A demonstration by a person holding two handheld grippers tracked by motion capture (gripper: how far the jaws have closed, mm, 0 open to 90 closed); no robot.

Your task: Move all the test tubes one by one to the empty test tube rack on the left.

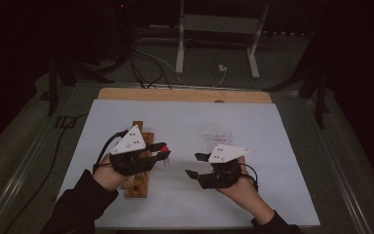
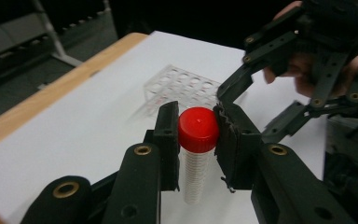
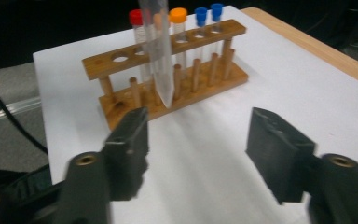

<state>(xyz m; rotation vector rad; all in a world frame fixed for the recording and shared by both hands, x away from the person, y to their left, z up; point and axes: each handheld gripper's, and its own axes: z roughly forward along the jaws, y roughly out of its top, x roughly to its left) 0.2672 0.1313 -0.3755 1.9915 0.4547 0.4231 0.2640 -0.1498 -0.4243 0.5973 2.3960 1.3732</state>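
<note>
From the high view, the left gripper (image 1: 161, 151) sits over a wooden rack (image 1: 137, 181) on the left part of the white sheet that covers the bench (image 1: 185, 95). Its jaws point right and are clamped on a tube with a red cap (image 1: 164, 148), held just beside the rack and clear of it. The right gripper (image 1: 195, 165) rests to the right, near the left one but apart from it, with its jaws pointing left and spread, and nothing between them. A faint clear rack (image 1: 219, 134) lies on the sheet beyond the right gripper.

In the left gripper view, the left gripper (image 2: 196, 140) has its two black jaws pressed against the red cap (image 2: 198, 129) from either side. The ribbed clear body of the tube hangs straight down below the cap, above the white sheet. The clear rack (image 2: 182, 88) lies behind it, and the right gripper (image 2: 242, 100) reaches in from the upper right with its jaws apart.

In the right gripper view, the right gripper (image 3: 198, 149) shows its jaws wide apart over bare white sheet, gripping nothing. Ahead stands the wooden rack (image 3: 168, 60), holding tubes with red, orange and blue caps, with two empty holes at its left end. The clear tube (image 3: 161, 56) hangs upright in front of the rack, its pointed tip low near the rack's base.
</note>
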